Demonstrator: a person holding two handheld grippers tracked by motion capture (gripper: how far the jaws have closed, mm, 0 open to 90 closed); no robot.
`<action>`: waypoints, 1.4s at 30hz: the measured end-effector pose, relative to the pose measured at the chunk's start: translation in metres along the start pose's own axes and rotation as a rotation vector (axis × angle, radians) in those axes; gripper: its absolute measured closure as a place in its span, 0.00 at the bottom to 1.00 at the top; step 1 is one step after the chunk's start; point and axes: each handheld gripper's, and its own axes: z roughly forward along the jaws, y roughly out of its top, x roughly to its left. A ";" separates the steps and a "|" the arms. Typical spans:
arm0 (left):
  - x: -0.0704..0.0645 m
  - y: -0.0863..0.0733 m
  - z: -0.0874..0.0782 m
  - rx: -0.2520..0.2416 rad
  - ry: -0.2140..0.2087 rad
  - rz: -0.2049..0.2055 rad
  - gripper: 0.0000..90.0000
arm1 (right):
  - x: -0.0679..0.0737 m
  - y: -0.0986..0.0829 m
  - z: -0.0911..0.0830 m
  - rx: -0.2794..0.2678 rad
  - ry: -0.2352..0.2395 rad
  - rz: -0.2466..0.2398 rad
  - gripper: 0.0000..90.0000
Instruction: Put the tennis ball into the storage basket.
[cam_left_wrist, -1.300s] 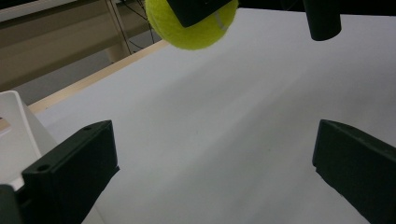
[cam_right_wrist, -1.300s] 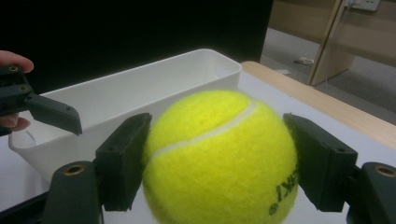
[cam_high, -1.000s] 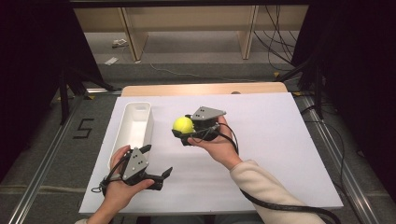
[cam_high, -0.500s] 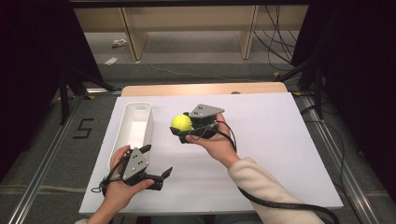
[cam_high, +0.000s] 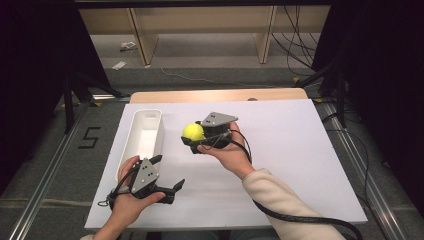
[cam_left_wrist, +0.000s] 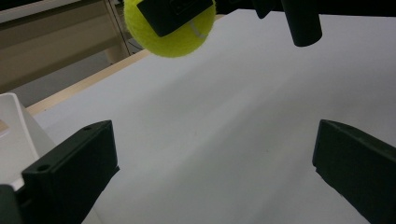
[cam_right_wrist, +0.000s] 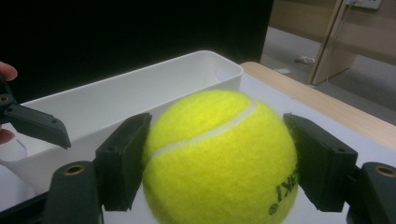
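Observation:
A yellow tennis ball (cam_high: 192, 131) is held above the white table top (cam_high: 300, 165), and my right gripper (cam_high: 196, 140) is shut on it. In the right gripper view the ball (cam_right_wrist: 219, 158) sits squeezed between both black jaws, facing the long white bin (cam_right_wrist: 140, 88). That bin (cam_high: 161, 134) lies just left of the ball and looks empty. My left gripper (cam_high: 169, 172) rests low near the table's front left, open with nothing between its jaws. In the left gripper view, the ball (cam_left_wrist: 173, 35) hangs high ahead of the open left gripper (cam_left_wrist: 215, 172).
A wooden table edge (cam_high: 220, 95) runs along the back of the white top. Shelving legs (cam_high: 142, 45) and loose cables (cam_high: 295, 40) lie on the floor behind. The bin's corner (cam_left_wrist: 14, 135) is close beside my left gripper.
My right gripper has drifted slightly left toward the bin with the ball still in it. The left gripper has stayed put.

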 end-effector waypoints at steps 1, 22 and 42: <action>0.000 0.000 0.000 0.000 0.000 0.000 0.00 | 0.000 0.000 0.000 0.001 0.001 -0.002 0.30; 0.000 0.000 0.000 -0.003 -0.002 -0.004 0.00 | 0.012 0.008 0.018 0.009 0.027 -0.018 0.30; 0.000 0.000 0.000 0.001 -0.004 -0.003 0.00 | 0.016 0.015 0.029 0.012 0.036 -0.019 0.30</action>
